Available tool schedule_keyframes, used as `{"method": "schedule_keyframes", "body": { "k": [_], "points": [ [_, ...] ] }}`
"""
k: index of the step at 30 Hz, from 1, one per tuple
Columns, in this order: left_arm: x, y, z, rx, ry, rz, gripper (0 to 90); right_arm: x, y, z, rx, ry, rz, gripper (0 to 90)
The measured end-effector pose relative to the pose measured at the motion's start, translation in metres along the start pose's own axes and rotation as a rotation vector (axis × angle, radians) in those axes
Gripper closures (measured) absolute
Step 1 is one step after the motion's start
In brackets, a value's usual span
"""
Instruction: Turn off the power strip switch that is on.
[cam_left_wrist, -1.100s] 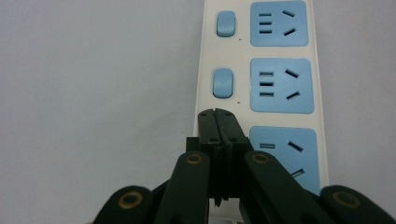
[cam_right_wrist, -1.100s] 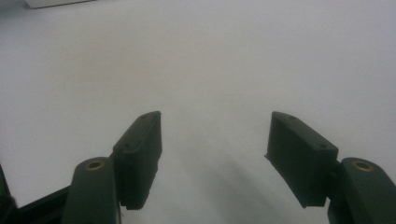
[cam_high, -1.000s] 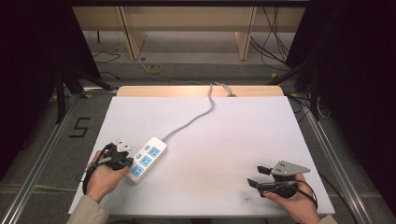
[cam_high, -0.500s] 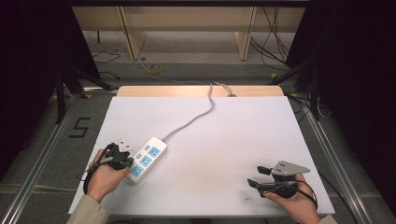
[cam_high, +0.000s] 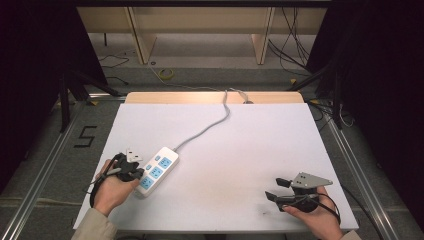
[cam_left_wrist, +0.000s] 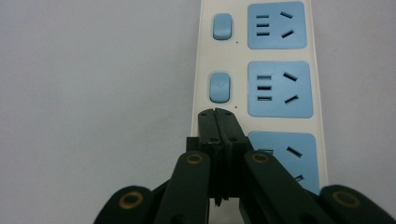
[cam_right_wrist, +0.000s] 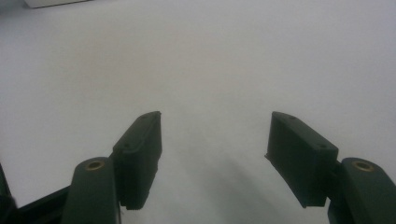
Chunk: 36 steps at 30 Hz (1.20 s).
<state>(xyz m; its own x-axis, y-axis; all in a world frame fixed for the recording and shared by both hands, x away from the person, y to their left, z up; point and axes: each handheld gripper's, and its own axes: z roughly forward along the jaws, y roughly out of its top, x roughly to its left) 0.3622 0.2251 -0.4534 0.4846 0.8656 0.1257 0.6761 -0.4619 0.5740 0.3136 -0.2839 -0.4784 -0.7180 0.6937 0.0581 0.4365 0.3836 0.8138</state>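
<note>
A white power strip (cam_high: 156, 170) with three blue sockets lies at the table's front left, its grey cord (cam_high: 210, 125) running to the far edge. My left gripper (cam_high: 137, 171) is shut, jaws pressed together with nothing between them. Its tips rest on the strip's near end. In the left gripper view the shut tips (cam_left_wrist: 217, 114) sit just below the middle blue switch (cam_left_wrist: 220, 87), over the strip (cam_left_wrist: 257, 56). My right gripper (cam_high: 276, 190) stands open near the front right, low over bare table. In the right gripper view its jaws (cam_right_wrist: 212, 149) are wide apart and empty.
The white table (cam_high: 250, 150) has a wooden strip along its far edge. Beyond it are wooden shelf legs (cam_high: 142, 37) and cables (cam_high: 167, 74) on the floor. Metal rails (cam_high: 45, 165) run along both sides of the table.
The left hand has shifted slightly toward the near end of the strip. The right gripper has not moved.
</note>
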Motion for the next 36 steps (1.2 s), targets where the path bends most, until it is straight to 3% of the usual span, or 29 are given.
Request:
{"method": "schedule_keyframes", "body": {
  "k": [13, 16, 19, 23, 36],
  "points": [
    [0.0003, 0.0000, -0.0030, 0.015, -0.010, 0.007, 89.7, 0.0002, 0.0004, 0.0001, 0.000, -0.001, 0.000, 36.1],
    [0.0013, -0.0006, -0.0034, 0.023, 0.016, 0.018, 89.7, -0.0002, 0.0003, 0.0002, -0.002, 0.000, 0.000, 36.1],
    [0.0012, -0.0014, -0.0043, 0.019, -0.020, 0.011, 89.7, 0.0001, 0.0003, 0.0003, 0.000, 0.000, 0.000, 36.1],
    [-0.0019, 0.0002, -0.0042, 0.032, 0.002, 0.034, 89.7, 0.0001, 0.0004, 0.0006, 0.000, 0.000, 0.002, 36.1],
    [0.0017, -0.0007, -0.0035, 0.026, 0.005, 0.012, 89.7, -0.0001, 0.0002, 0.0002, -0.001, 0.000, -0.001, 36.1]
  ]
}}
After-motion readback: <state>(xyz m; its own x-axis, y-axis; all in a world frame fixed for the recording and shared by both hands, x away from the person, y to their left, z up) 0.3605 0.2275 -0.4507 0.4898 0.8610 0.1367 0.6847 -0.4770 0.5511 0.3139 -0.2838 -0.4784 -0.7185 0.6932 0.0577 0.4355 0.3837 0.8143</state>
